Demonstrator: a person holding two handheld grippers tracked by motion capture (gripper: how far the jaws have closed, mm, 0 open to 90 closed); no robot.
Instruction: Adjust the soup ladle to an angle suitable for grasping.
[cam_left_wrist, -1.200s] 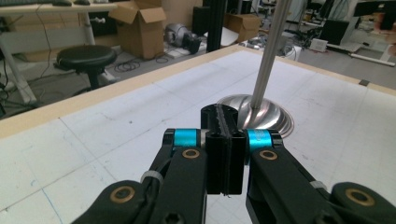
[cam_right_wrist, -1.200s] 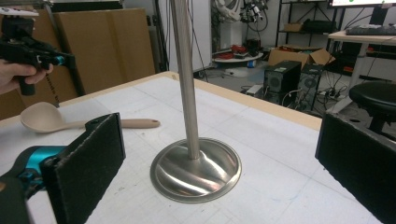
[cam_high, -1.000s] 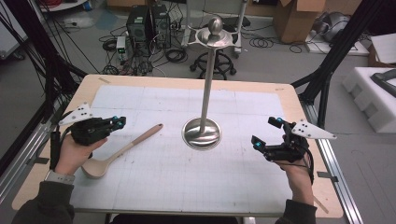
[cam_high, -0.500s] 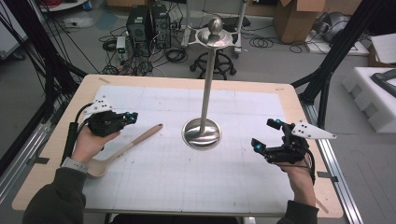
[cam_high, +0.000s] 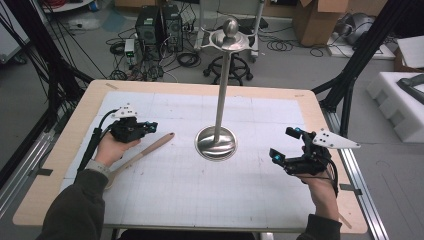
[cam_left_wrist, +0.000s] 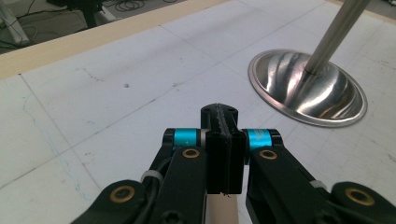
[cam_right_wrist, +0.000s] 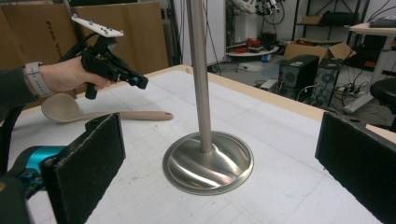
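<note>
Wooden spoon (cam_high: 134, 156) flat on table, left gripper (cam_high: 150, 126) fingers closed together above its handle (empty), right gripper (cam_high: 284, 145) fingers wide apart, empty.

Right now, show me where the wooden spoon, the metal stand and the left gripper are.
wooden spoon (cam_right_wrist: 63, 108): right gripper view, on its bowl.
metal stand (cam_high: 216, 145): high view, on its round base.
left gripper (cam_high: 154, 126): high view, at the tips of its shut jaws.
</note>
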